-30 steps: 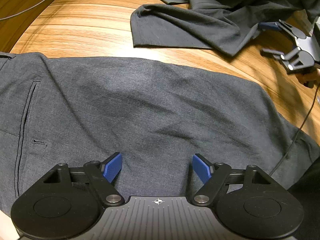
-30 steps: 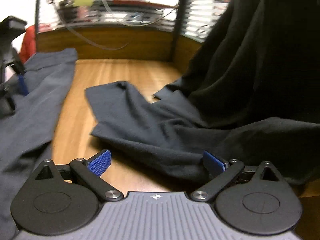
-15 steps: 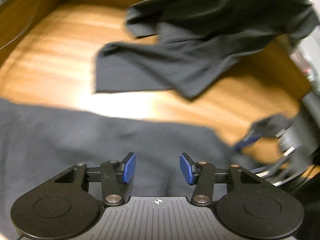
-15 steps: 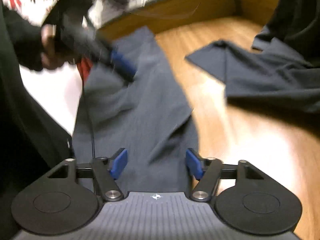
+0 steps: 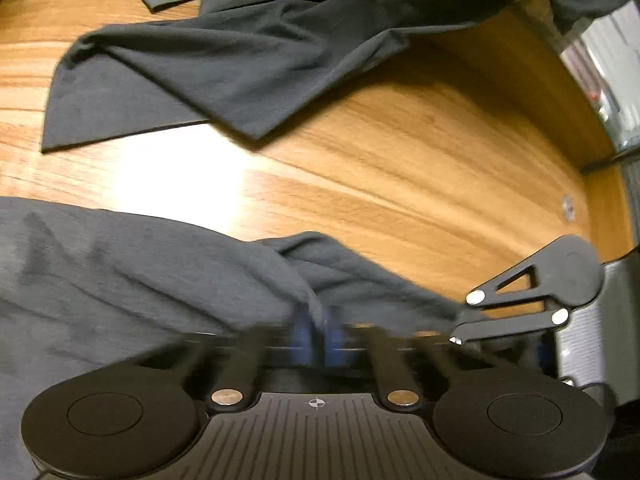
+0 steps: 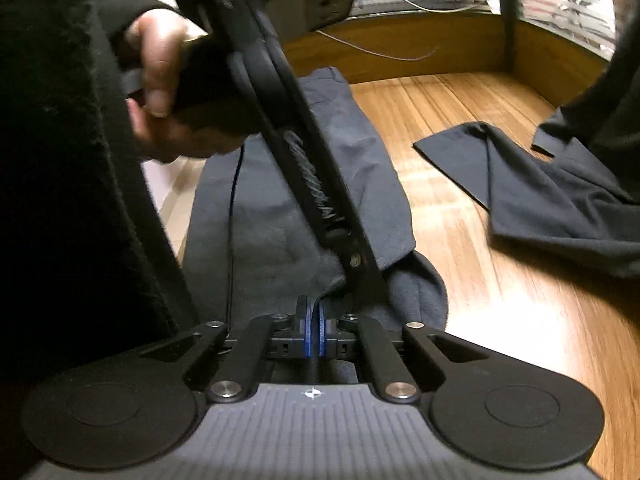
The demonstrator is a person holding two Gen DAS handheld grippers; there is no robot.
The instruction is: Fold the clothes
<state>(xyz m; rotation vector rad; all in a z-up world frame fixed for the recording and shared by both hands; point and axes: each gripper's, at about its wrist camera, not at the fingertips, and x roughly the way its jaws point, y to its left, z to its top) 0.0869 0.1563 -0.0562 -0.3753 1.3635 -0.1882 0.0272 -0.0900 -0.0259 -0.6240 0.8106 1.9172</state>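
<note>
Grey trousers lie flat on the wooden table, also in the right wrist view. My left gripper is shut on the trousers' near edge, the fabric bunched between its blue pads. My right gripper is shut on the same edge close beside it, a fold pinched between its pads. In the left wrist view the right gripper comes in from the right. In the right wrist view the left gripper crosses diagonally, held by a hand.
A darker garment lies crumpled at the far side of the table, also at the right of the right wrist view. A wooden wall with a loose cable borders the table. A dark sleeve fills the left.
Both grippers moved to the trousers' end edge and closed on it, from open one second ago. The right gripper swung from the dark garment over to the trousers.
</note>
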